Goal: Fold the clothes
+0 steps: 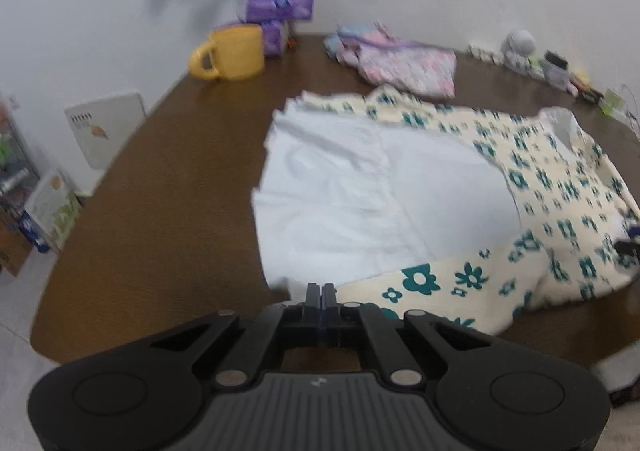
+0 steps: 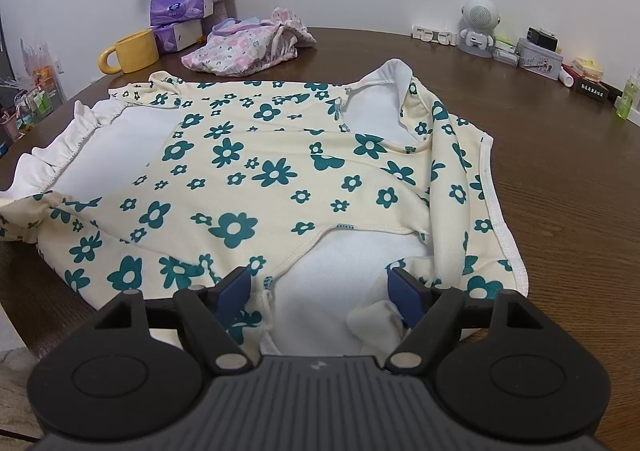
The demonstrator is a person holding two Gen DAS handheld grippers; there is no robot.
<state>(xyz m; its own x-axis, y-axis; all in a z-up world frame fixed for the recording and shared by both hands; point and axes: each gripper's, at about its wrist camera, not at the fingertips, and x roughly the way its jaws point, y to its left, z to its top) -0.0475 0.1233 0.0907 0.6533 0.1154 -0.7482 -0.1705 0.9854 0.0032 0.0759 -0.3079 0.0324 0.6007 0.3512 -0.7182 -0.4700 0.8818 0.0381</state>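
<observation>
Spread fingers [image 2: 322, 297] over flowered garment [image 2: 256, 171], neckline toward table's [image 2: 560, 191] far right.

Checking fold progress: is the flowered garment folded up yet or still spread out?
Mostly spread. The flowered garment lies wide across the table, with only an edge turned over showing white lining.

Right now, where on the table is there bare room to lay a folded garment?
Bare wood lies right of the flowered garment, up to the table edge, and left of it below the yellow mug. The back is crowded: tissue boxes, pink clothes, speaker, small boxes.
</observation>
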